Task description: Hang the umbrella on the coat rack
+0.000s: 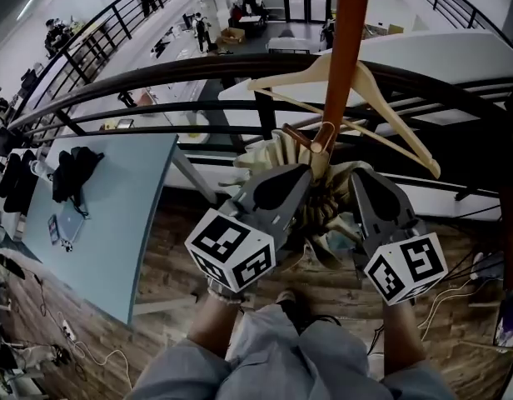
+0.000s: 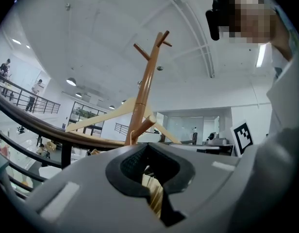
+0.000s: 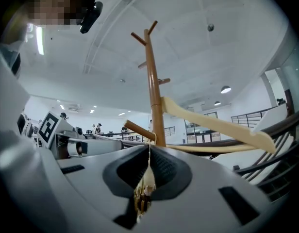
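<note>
The orange-brown coat rack (image 1: 346, 48) rises straight ahead of me, with a pale wooden hanger (image 1: 390, 111) on it. A folded beige umbrella (image 1: 323, 198) hangs bunched against the pole below a low peg (image 1: 302, 137). My left gripper (image 1: 294, 182) is shut on its left side and my right gripper (image 1: 362, 186) on its right. In the left gripper view, beige pleats (image 2: 152, 191) sit pinched between the jaws under the rack (image 2: 145, 86). In the right gripper view, the umbrella (image 3: 143, 191) is clamped and its thin cord (image 3: 149, 154) runs up to the peg (image 3: 137, 130).
A black railing (image 1: 156, 82) curves just behind the rack, with a drop to a lower floor beyond. A blue-grey table (image 1: 115, 215) stands to the left. Cables (image 1: 465, 282) lie on the wooden floor at the right. My legs (image 1: 281, 357) are directly below.
</note>
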